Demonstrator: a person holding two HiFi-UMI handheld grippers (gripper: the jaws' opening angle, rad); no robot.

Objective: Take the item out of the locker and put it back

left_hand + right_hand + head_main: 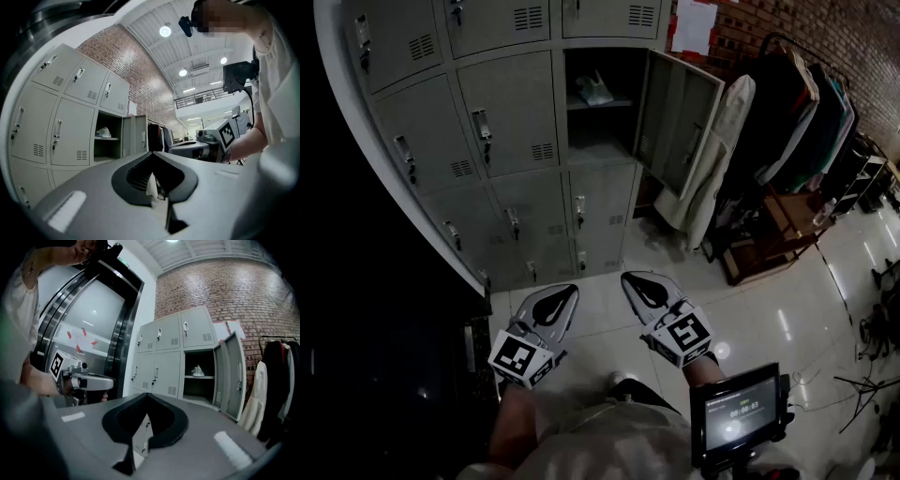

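Nearest the person, a small screen device, lit, well short of the open locker and to its right. Left gripper, held level in front of the open locker and low beside it, its fingers clenched together with nothing between them. Right gripper, just beside the left one and likewise short of the open locker, fingers clenched tip to tip, empty. Glossy tiled floor, running from the grippers up to the foot of the open locker. Bank of grey lockers, all shut to the left of, above and below the open locker. Locker door, swung out to the open locker's right. White item, lying on the upper shelf inside the open locker, well apart from both grippers. Pale garment, hanging just right of the open locker's door. Clothes rack with dark garments, further right of the open locker. Brick wall, behind the rack and above the open locker.
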